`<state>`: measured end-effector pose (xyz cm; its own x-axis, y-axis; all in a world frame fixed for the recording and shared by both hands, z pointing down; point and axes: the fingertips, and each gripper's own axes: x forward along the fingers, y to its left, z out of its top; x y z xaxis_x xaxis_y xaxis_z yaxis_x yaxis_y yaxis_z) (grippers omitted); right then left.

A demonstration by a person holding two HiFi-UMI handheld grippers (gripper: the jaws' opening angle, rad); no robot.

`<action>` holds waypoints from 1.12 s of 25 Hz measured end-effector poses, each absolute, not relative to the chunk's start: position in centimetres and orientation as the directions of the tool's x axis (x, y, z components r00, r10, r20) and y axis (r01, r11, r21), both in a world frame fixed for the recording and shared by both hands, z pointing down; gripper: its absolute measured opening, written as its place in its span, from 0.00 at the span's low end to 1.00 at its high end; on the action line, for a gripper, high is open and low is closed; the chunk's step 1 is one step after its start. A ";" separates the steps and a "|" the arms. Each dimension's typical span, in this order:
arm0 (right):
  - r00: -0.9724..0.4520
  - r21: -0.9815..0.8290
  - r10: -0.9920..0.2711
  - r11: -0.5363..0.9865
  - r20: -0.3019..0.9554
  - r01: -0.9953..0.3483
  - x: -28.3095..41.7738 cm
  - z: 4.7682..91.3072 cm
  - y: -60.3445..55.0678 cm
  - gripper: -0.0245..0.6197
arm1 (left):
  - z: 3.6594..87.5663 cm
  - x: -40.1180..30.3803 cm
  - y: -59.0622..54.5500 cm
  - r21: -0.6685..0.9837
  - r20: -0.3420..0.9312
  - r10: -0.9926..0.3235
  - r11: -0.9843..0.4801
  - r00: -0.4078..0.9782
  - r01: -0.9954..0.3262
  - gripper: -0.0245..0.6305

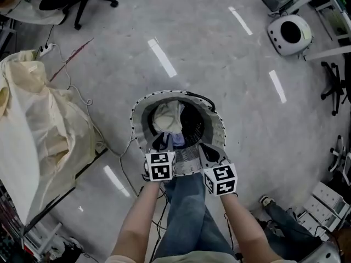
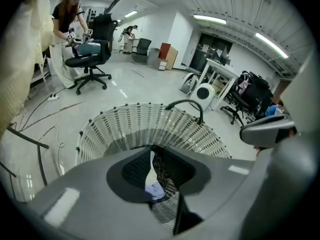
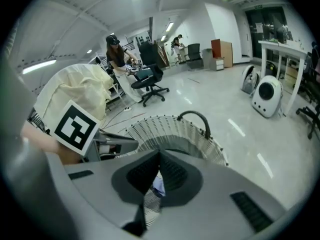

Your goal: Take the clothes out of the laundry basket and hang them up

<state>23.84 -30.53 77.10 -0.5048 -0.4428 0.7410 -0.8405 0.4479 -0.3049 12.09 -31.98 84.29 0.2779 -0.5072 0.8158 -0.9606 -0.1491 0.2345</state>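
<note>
A white wire laundry basket (image 1: 218, 126) stands on the floor just in front of me. Inside lie a cream garment (image 1: 168, 117) and a bluish garment (image 1: 178, 141). My left gripper (image 1: 163, 147) hangs over the basket's near rim, with its jaws a narrow slit apart and nothing between them. In the left gripper view the bluish garment (image 2: 156, 190) shows through that slit, below the left gripper (image 2: 152, 151). My right gripper (image 1: 211, 156) is beside it at the near right rim. Its jaws are shut and empty in the right gripper view (image 3: 159, 156), and the basket (image 3: 165, 126) lies beyond.
A large cream cloth (image 1: 33, 130) is draped over a rack at the left, with cables (image 1: 71, 86) trailing on the floor beside it. An office chair (image 1: 82, 1) stands at the far left and a round white device (image 1: 289, 34) at the far right. Another person (image 2: 67, 24) works in the background.
</note>
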 end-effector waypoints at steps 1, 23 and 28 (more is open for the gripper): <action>-0.503 -0.312 -0.432 0.440 0.749 -0.842 23.8 78.5 -30.5 0.04 | 86.0 12.4 -32.0 0.231 0.827 -0.487 -0.161 0.281 -0.959 0.19; -0.496 -0.399 -0.447 0.298 0.745 -0.867 23.8 94.3 -31.8 0.04 | 116.4 13.5 -32.1 0.058 0.960 -0.232 -0.377 0.155 -0.924 0.33; -0.494 -0.401 -0.443 0.290 0.748 -0.869 23.8 94.6 -31.4 0.04 | 116.9 12.9 -31.6 -0.017 0.968 -0.234 -0.417 0.090 -0.909 0.07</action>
